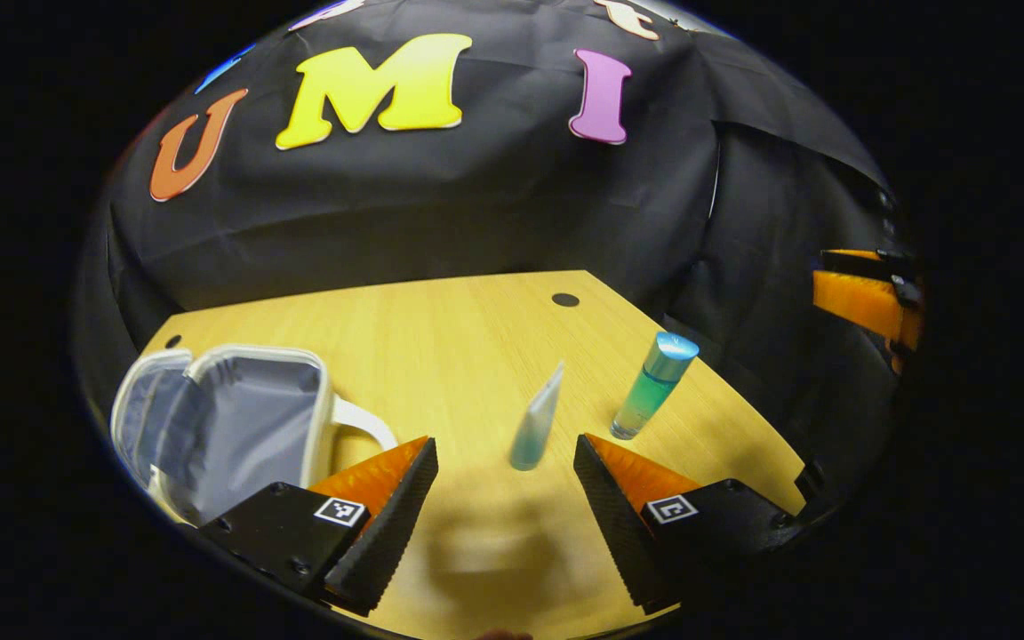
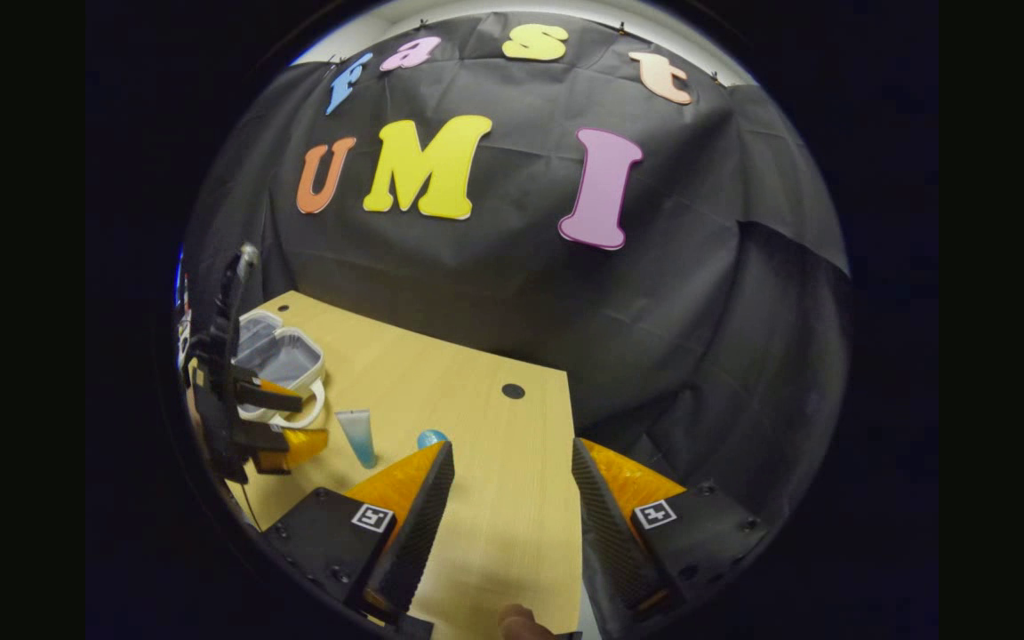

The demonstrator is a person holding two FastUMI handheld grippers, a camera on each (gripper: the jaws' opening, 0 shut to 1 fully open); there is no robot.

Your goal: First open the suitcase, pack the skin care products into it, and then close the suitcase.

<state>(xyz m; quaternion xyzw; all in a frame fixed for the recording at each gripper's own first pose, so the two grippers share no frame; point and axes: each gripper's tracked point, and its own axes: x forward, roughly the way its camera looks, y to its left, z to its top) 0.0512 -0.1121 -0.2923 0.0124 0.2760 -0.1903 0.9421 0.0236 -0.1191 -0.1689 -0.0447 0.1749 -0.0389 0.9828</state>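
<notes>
A small white suitcase (image 1: 228, 427) lies open on the wooden table (image 1: 468, 329) at the left, its grey lining showing; it also appears far off as the suitcase (image 2: 279, 360). A pale blue tube (image 1: 537, 420) lies just ahead of my left gripper (image 1: 505, 511), which is open above the table with nothing between its fingers. A green bottle with a blue cap (image 1: 654, 384) stands right of the tube. My right gripper (image 2: 512, 520) is open over the table's right part. From there I see the tube (image 2: 357, 436), the bottle's cap (image 2: 431, 438) and the left gripper (image 2: 285, 425).
The table has a dark round hole (image 1: 565, 300) near its far edge and another hole (image 1: 173, 340) at the far left corner. Black cloth walls close off the back and right. The right gripper's fingers (image 1: 859, 302) show at the right edge of the left gripper view.
</notes>
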